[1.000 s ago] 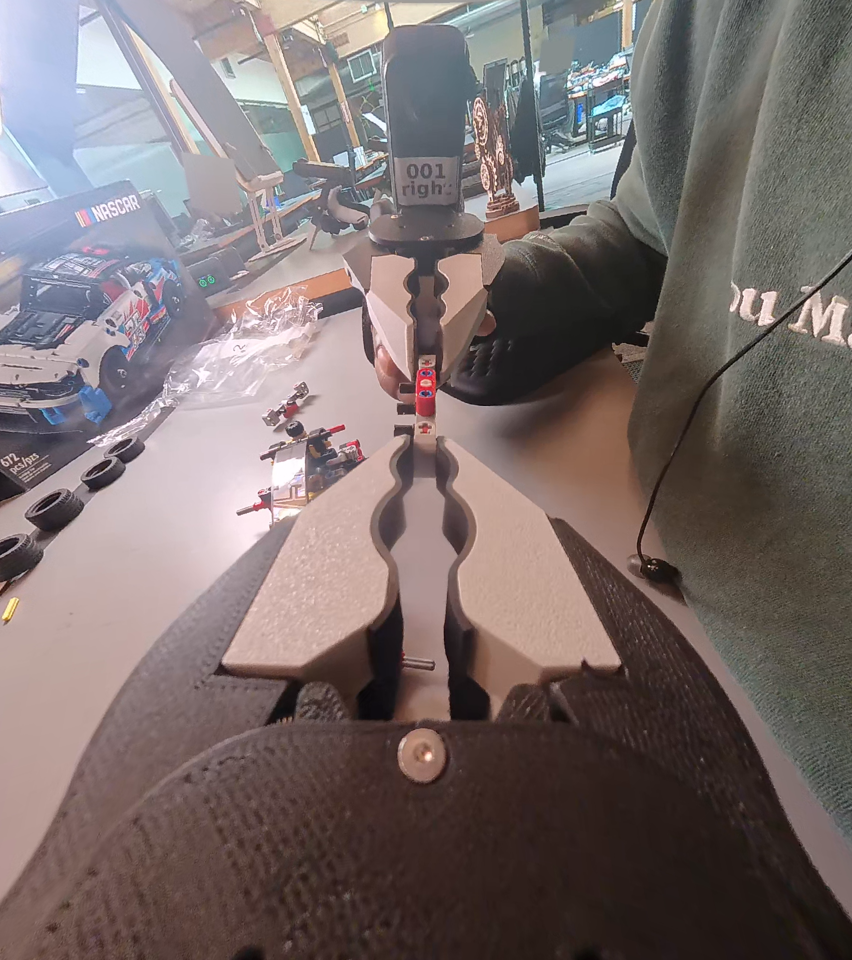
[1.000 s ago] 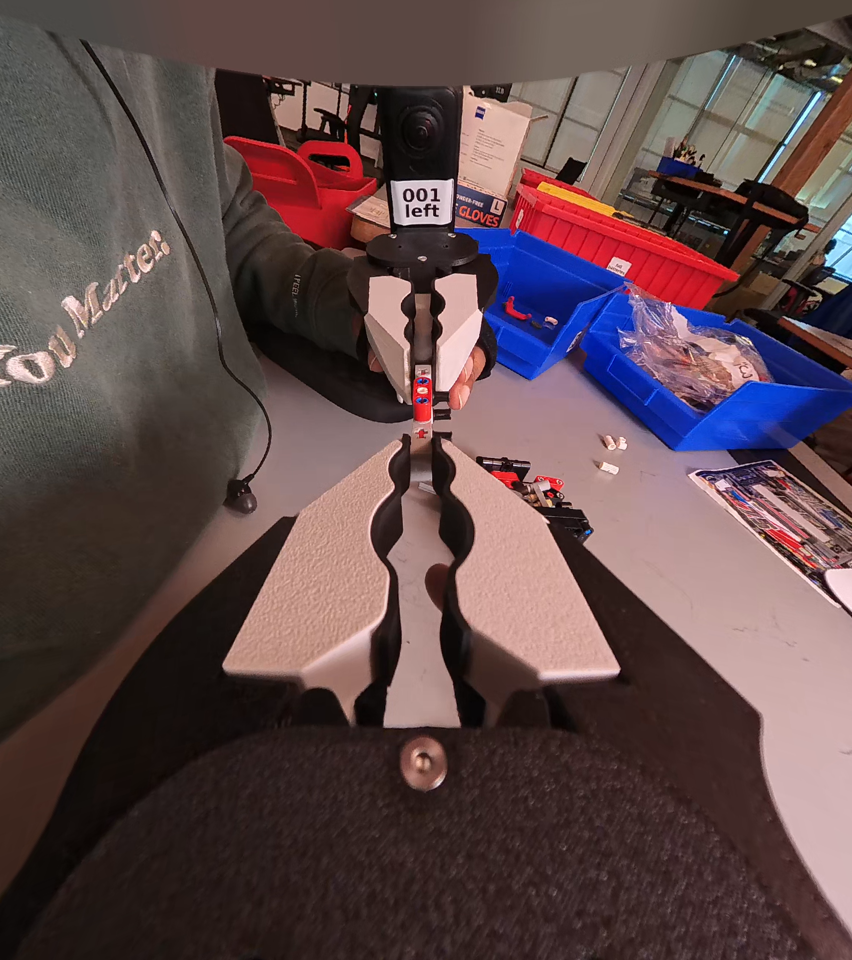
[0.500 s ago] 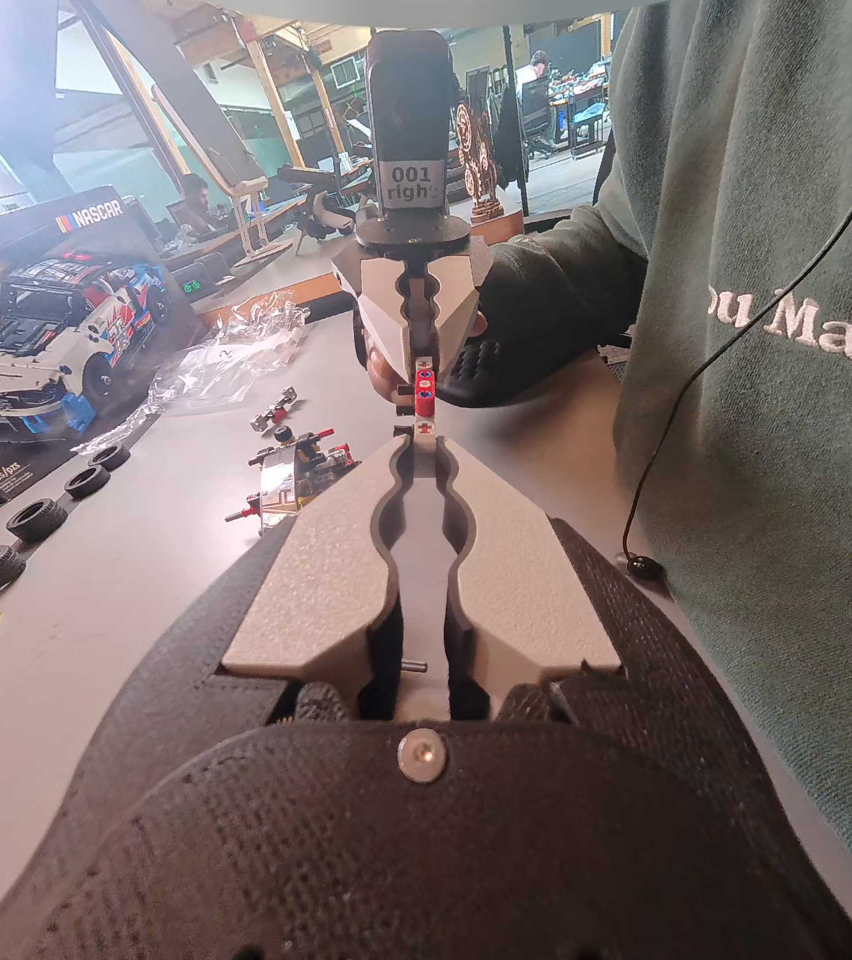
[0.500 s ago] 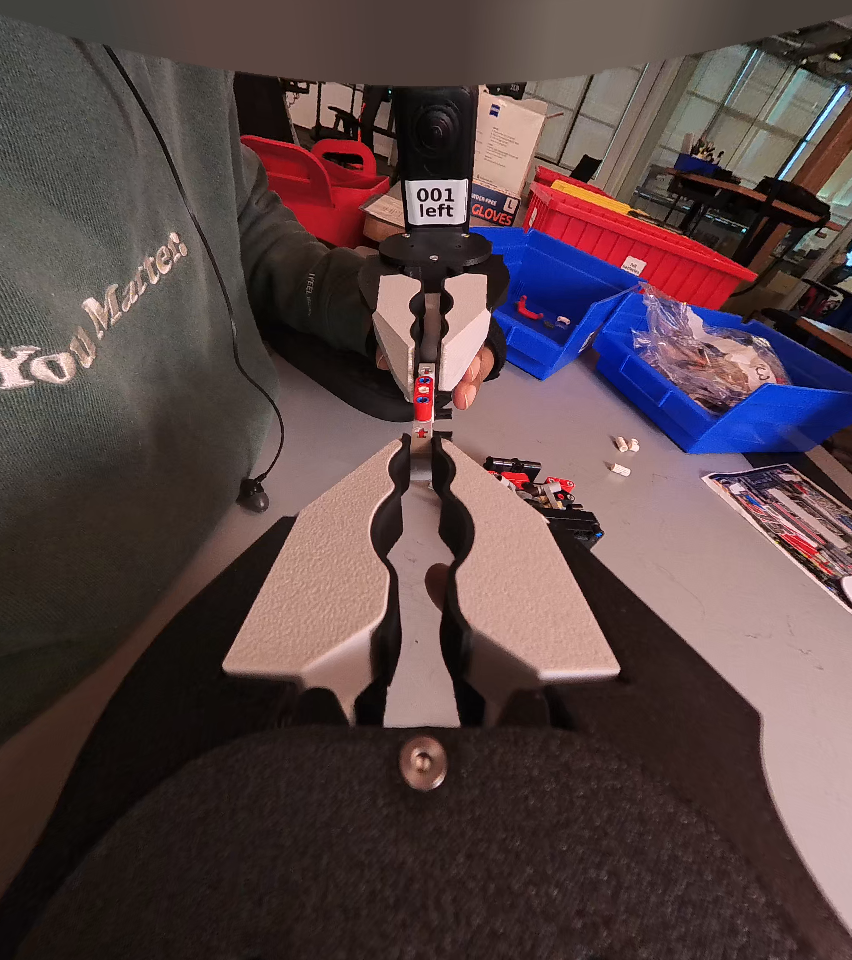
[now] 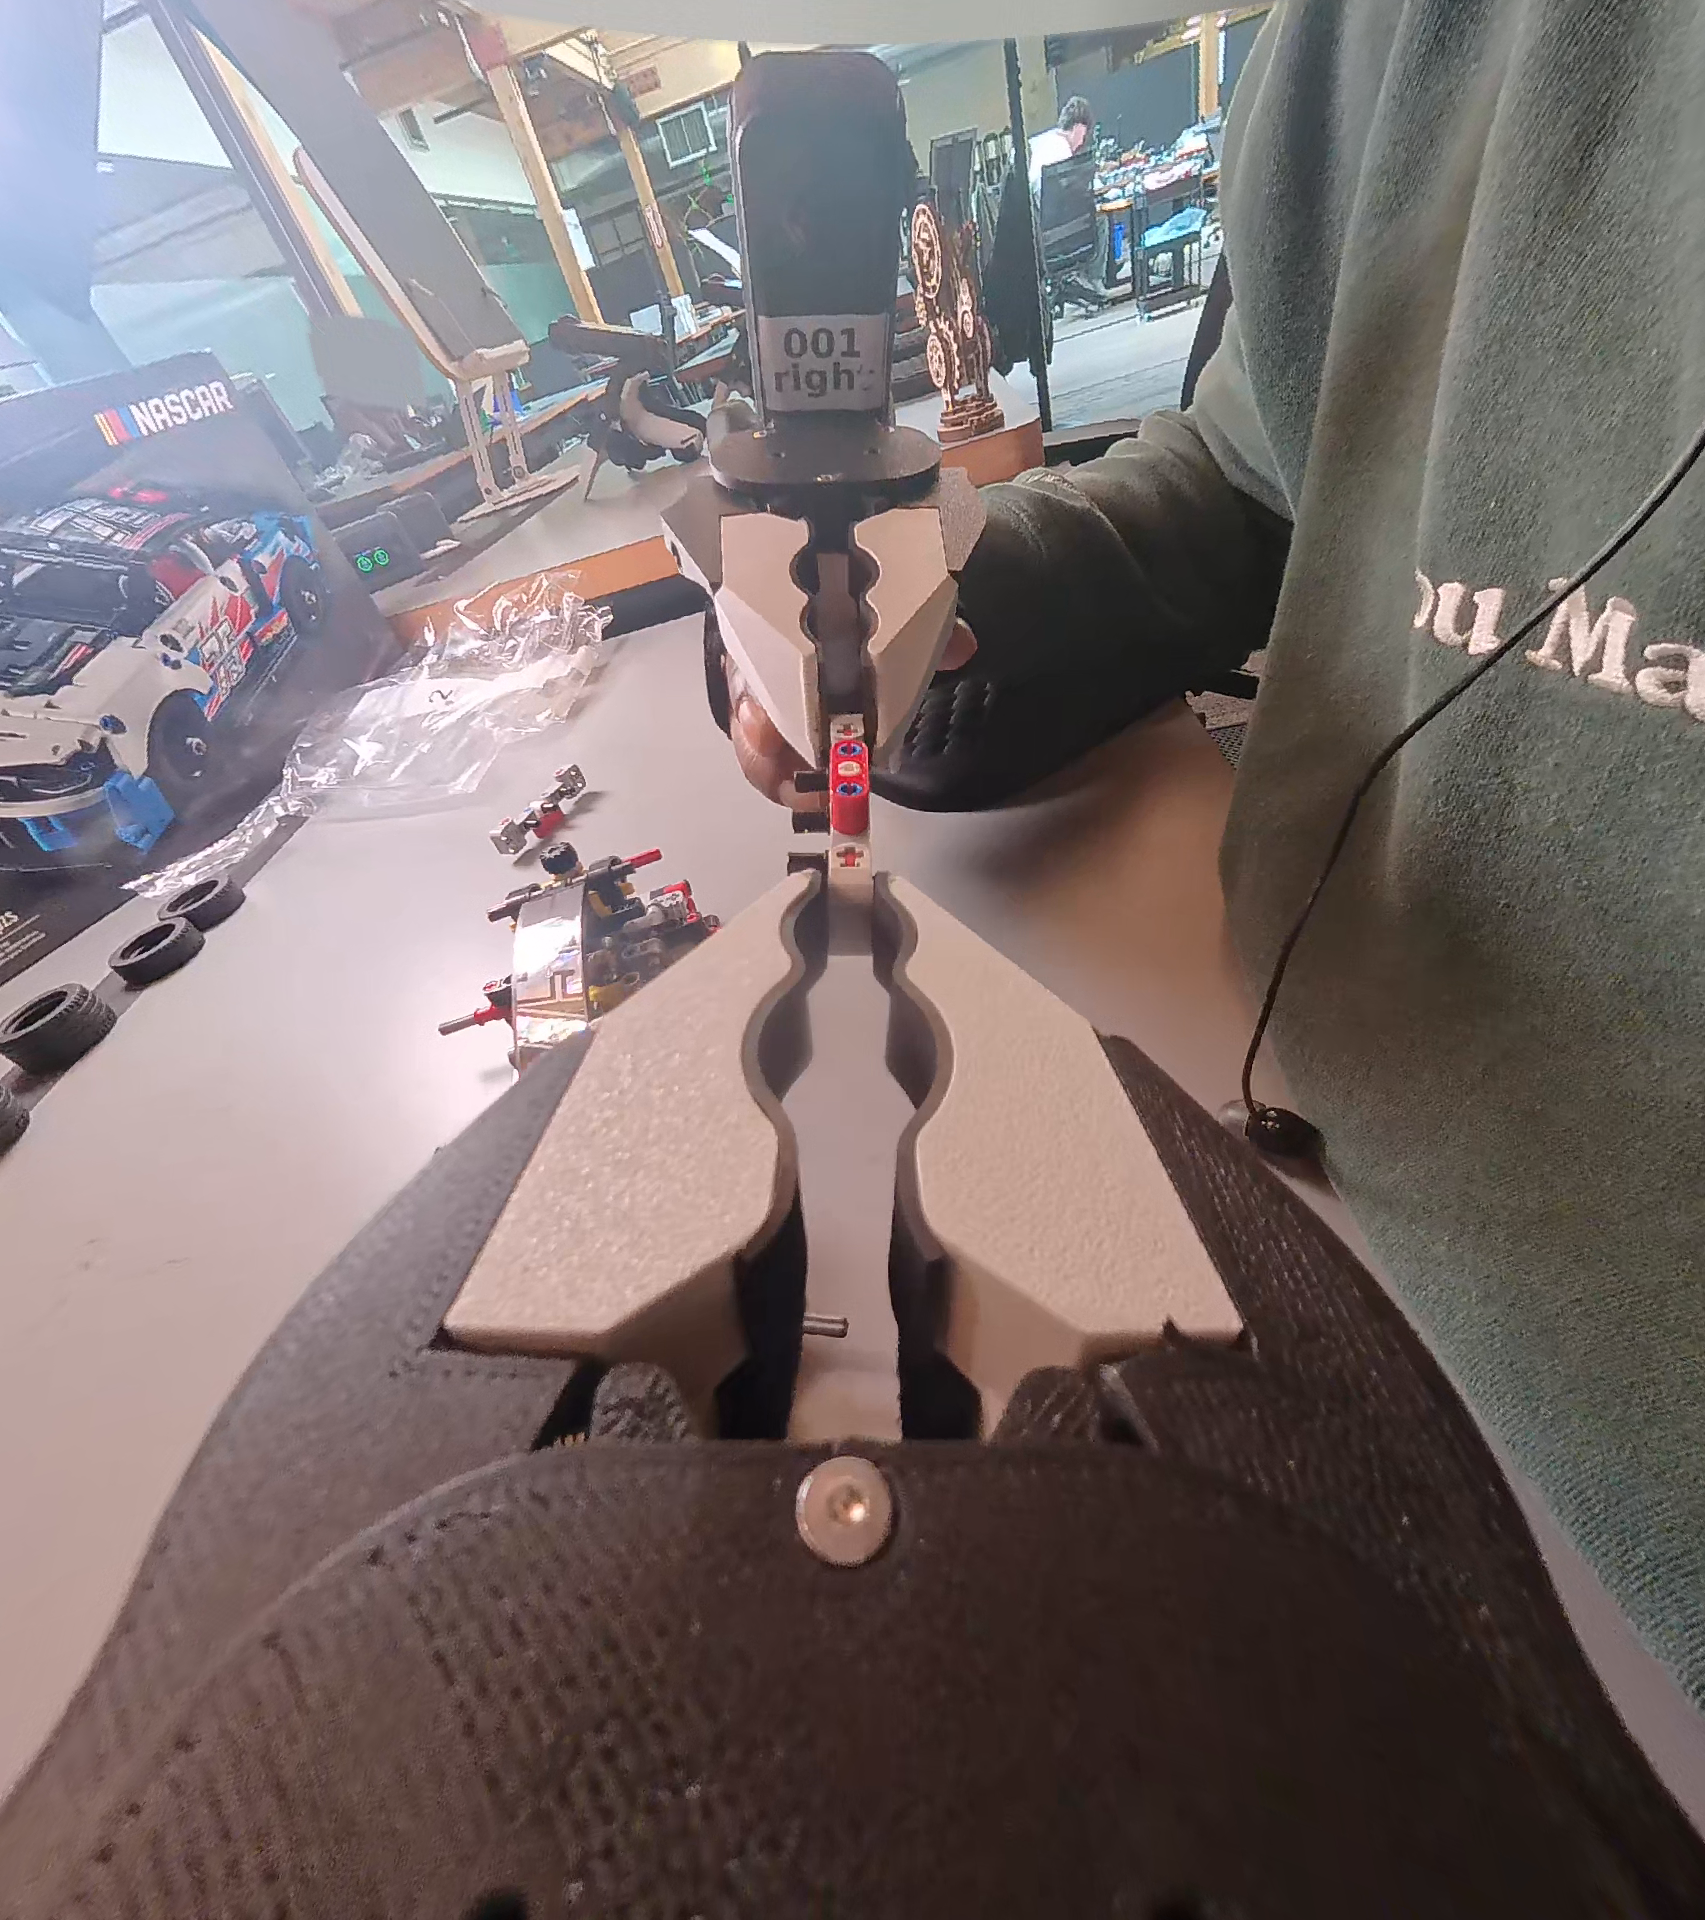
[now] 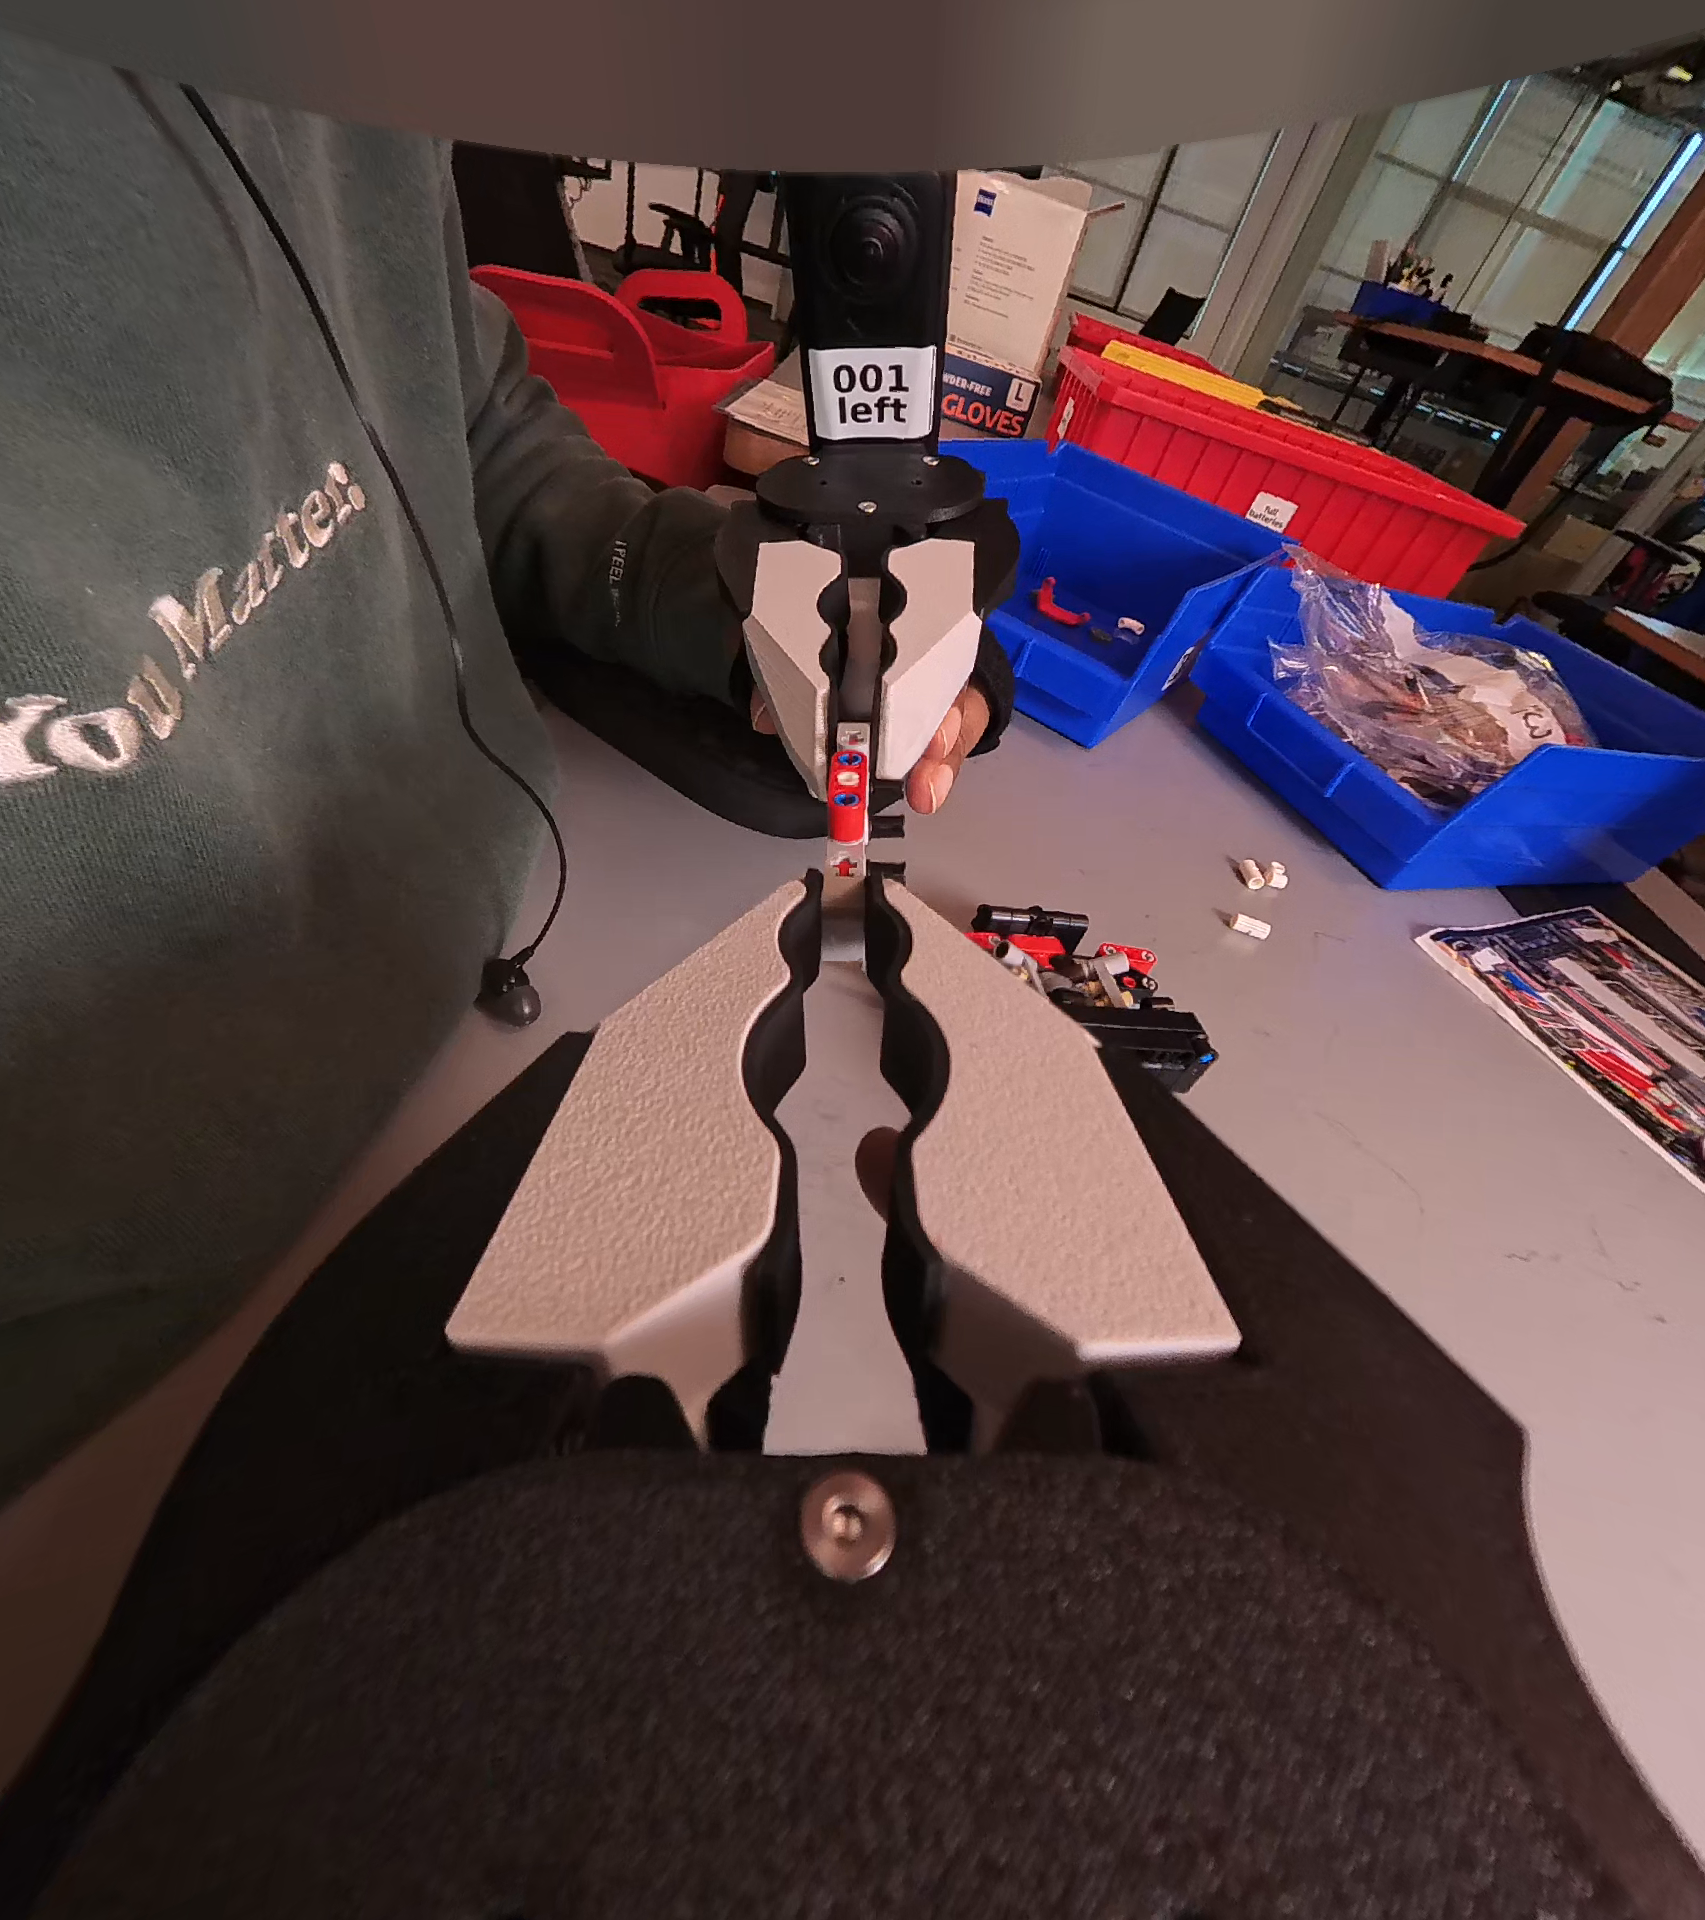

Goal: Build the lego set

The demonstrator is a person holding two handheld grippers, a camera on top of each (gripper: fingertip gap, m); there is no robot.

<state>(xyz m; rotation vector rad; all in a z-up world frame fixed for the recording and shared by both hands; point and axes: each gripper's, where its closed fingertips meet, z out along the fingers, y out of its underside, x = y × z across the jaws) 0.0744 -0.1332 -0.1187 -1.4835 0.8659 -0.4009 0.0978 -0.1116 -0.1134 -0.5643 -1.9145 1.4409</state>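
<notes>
A small lego assembly, a grey beam with a red piece [image 5: 849, 788] and black pins, is held in the air between both grippers. My left gripper [image 5: 848, 883] is shut on its near end in the left wrist view. My right gripper [image 5: 843, 727] faces it and is shut on the far end. In the right wrist view my right gripper [image 6: 843, 883] grips the near end of the assembly [image 6: 848, 795] and the left gripper [image 6: 853, 732] grips the far end. A partly built chassis [image 5: 599, 935] lies on the grey table; it also shows in the right wrist view [image 6: 1087, 977].
Several black tyres [image 5: 53, 1029], the set's box [image 5: 79, 623], an empty plastic bag [image 5: 453, 707] and a small loose part [image 5: 536, 810] lie to the left. Blue bins [image 6: 1450, 748], white pins [image 6: 1258, 875] and an instruction booklet [image 6: 1637, 1029] lie to the right. The person's green sweatshirt [image 5: 1502, 831] is close by. The grippers' ends are close to 4 cm from one another.
Both grippers stay shut on the assembly, tip to tip. The pair has shifted slightly over the table, so the background moved a little.
</notes>
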